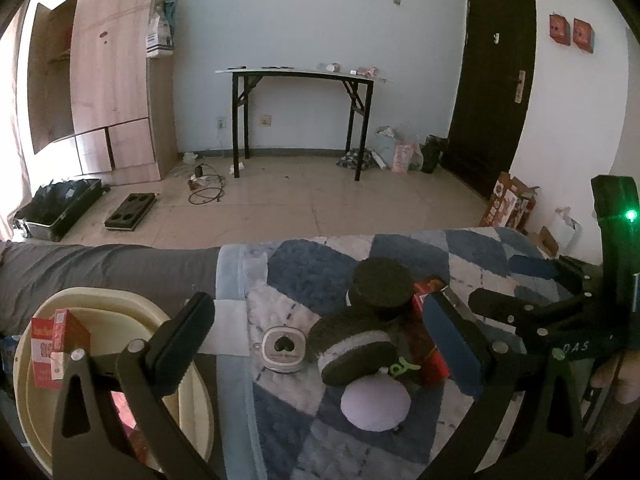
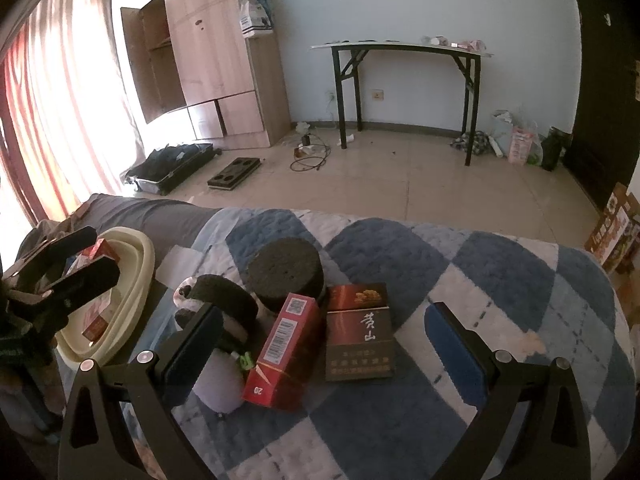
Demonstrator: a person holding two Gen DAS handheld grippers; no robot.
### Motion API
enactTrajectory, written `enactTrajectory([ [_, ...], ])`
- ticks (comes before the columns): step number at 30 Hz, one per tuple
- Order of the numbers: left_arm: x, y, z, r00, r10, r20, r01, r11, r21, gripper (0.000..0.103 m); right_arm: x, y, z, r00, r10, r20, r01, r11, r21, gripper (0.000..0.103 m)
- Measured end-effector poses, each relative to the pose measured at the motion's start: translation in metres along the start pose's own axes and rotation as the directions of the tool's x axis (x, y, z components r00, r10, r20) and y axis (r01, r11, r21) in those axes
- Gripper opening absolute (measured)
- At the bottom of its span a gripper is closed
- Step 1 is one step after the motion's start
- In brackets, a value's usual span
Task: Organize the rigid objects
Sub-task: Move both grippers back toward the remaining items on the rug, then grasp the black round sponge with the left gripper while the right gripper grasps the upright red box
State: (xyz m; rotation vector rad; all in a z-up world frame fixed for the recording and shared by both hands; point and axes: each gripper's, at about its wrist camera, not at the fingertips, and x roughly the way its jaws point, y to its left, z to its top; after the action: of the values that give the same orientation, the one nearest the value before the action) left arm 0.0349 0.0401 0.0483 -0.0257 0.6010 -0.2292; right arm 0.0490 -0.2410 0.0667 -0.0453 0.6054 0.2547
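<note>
Both tongs (image 1: 320,344) (image 2: 332,344) released above red pack (image 2: 286,354) beside dark pack (image 2: 358,336) on quilt (image 2: 500,272).

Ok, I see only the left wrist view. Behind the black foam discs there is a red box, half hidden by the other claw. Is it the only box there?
Observer: No. The right wrist view shows a dark pack with gold characters lying flat, right beside the red pack.
Operator: Does the right claw hold one of them?
Observer: No. The right claw is open and holds nothing; both packs lie ahead, between its fingers.
Operator: Which face of the red pack is up?
Observer: The barcode face. Its far end is next to the black foam disc.
</note>
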Motion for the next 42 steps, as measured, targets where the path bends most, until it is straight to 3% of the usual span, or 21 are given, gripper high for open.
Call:
enactTrajectory([
  [3, 0.002, 0.004, 0.000, 1.000, 0.012, -0.018, -0.011, 1.000, 0.008, 0.103, 0.000, -0.001, 0.000, 1.000, -0.005, -0.003, 0.005, 1.000, 0.001, 0.103],
  [10, -0.002, 0.037, 0.001, 1.000, 0.003, -0.028, -0.005, 0.996, -0.094, 0.103, -0.007, -0.012, 0.000, 1.000, -0.015, 0.016, 0.014, 1.000, 0.024, 0.103],
  [15, 0.022, 0.015, -0.008, 0.992, -0.068, -0.106, 0.066, 0.998, -0.019, 0.103, -0.004, -0.019, -0.002, 1.000, -0.025, -0.010, 0.025, 0.998, 0.060, 0.103],
  [19, 0.053, 0.012, -0.018, 0.990, -0.045, -0.135, 0.032, 0.995, -0.096, 0.103, 0.009, -0.016, -0.005, 0.997, 0.058, -0.052, -0.055, 0.997, 0.056, 0.102],
  [22, 0.072, 0.012, -0.025, 0.984, -0.087, -0.153, 0.054, 0.978, -0.203, 0.103, 0.022, -0.014, -0.009, 0.991, 0.067, -0.113, -0.061, 0.996, 0.059, 0.101],
  [26, 0.082, 0.009, -0.032, 0.981, -0.136, -0.137, 0.094, 0.956, -0.277, 0.103, 0.033, -0.001, -0.013, 0.982, 0.070, -0.173, -0.071, 0.997, 0.001, 0.086],
  [29, 0.086, 0.006, -0.035, 0.979, -0.140, -0.149, 0.095, 0.957, -0.276, 0.102, 0.041, 0.009, -0.014, 0.974, 0.079, -0.212, -0.089, 0.995, -0.041, 0.083],
  [36, 0.092, 0.000, -0.037, 0.978, -0.130, -0.162, 0.093, 0.972, -0.217, 0.080, 0.076, 0.028, -0.019, 0.959, 0.075, -0.274, -0.100, 0.992, -0.080, 0.081],
  [38, 0.093, -0.002, -0.037, 0.972, -0.167, -0.166, 0.130, 0.968, -0.213, 0.065, 0.080, 0.030, -0.018, 0.962, 0.065, -0.264, -0.092, 0.992, -0.091, 0.067],
  [39, 0.093, -0.002, -0.037, 0.970, -0.172, -0.173, 0.133, 0.968, -0.214, 0.064, 0.080, 0.030, -0.018, 0.963, 0.074, -0.260, -0.100, 0.991, -0.086, 0.060],
  [40, 0.093, -0.004, -0.037, 0.972, -0.164, -0.169, 0.130, 0.971, -0.199, 0.064, 0.080, 0.029, -0.017, 0.961, 0.091, -0.260, -0.115, 0.990, -0.078, 0.045],
  [42, 0.093, -0.008, -0.037, 0.974, -0.150, -0.168, 0.122, 0.979, -0.165, 0.064, 0.085, 0.026, -0.019, 0.959, 0.081, -0.271, -0.107, 0.991, -0.083, 0.037],
])
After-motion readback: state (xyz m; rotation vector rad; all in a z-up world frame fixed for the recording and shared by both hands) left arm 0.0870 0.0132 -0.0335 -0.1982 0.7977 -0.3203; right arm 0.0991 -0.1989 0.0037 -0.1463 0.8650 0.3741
